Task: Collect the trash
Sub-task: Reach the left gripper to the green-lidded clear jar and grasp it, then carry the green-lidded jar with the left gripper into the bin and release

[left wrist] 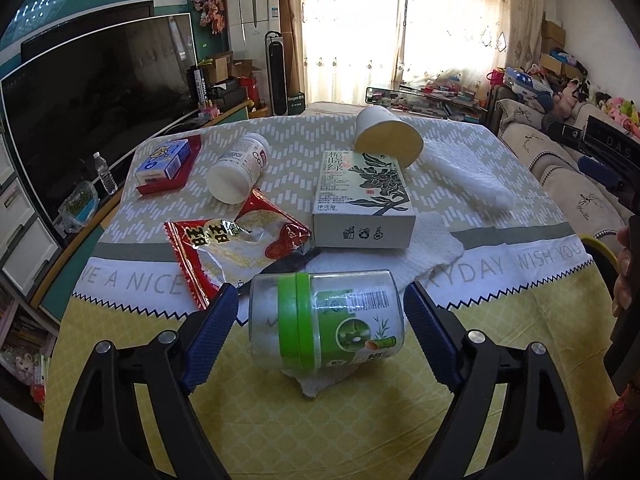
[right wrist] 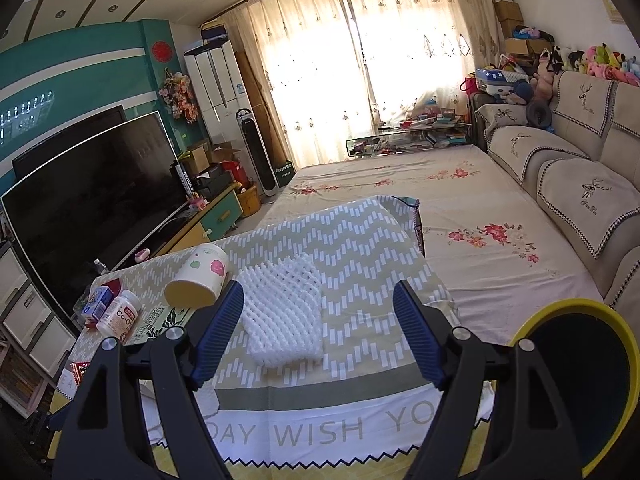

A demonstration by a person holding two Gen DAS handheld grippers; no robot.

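My left gripper is open, its jaws either side of a clear jar with a green band lying on its side on a white paper towel; neither pad touches it. Behind lie a red snack wrapper, a grey tea box, a white pill bottle, a tipped paper cup and white foam netting. My right gripper is open and empty, hovering over the foam netting. The cup and pill bottle lie to its left.
A small blue carton on a red pack sits at the table's far left. A yellow-rimmed bin stands at the table's right side. A TV is left, a sofa right, a flowered bed beyond.
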